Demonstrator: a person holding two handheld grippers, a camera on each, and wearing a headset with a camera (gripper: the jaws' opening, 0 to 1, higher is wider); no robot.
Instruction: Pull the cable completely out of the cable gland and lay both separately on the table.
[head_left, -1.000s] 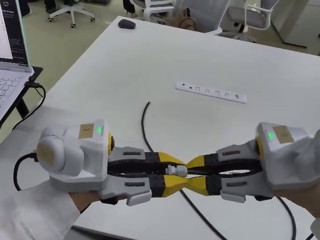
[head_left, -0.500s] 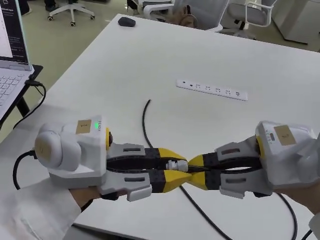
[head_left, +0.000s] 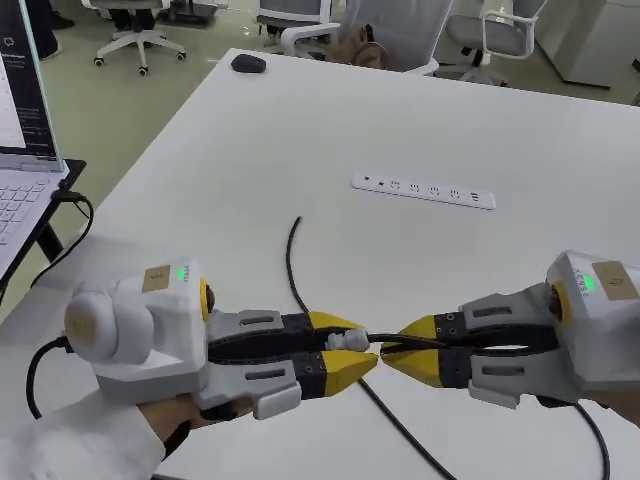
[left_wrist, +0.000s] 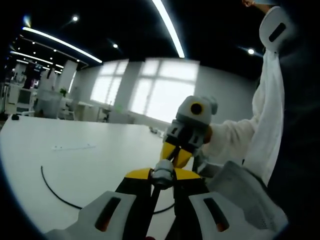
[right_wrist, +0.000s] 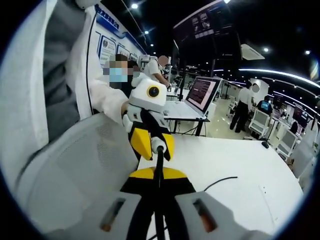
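My left gripper (head_left: 364, 344) is shut on the white cable gland (head_left: 349, 341), which sits between its yellow fingertips just above the white table (head_left: 230, 160). Facing it, my right gripper (head_left: 393, 349) is shut on the black cable (head_left: 288, 262), and a short stretch of cable spans the gap to the gland. In the left gripper view the gland (left_wrist: 163, 170) sits at the tips of the left gripper (left_wrist: 161, 177), with the right gripper (left_wrist: 179, 155) opposite. In the right gripper view the cable (right_wrist: 159, 159) runs from the right gripper (right_wrist: 158, 173) to the gland (right_wrist: 158, 145).
A white power strip (head_left: 423, 189) lies mid-table beyond the grippers. A dark mouse (head_left: 247, 63) rests at the far edge. A laptop (head_left: 18, 140) stands on a stand at the left, with office chairs (head_left: 300, 15) behind the table. More cable (head_left: 400, 430) trails toward the near edge.
The two grippers have drawn apart: the right one has shifted right, and a short length of black cable now shows between it and the gland. The camera has tilted slightly.
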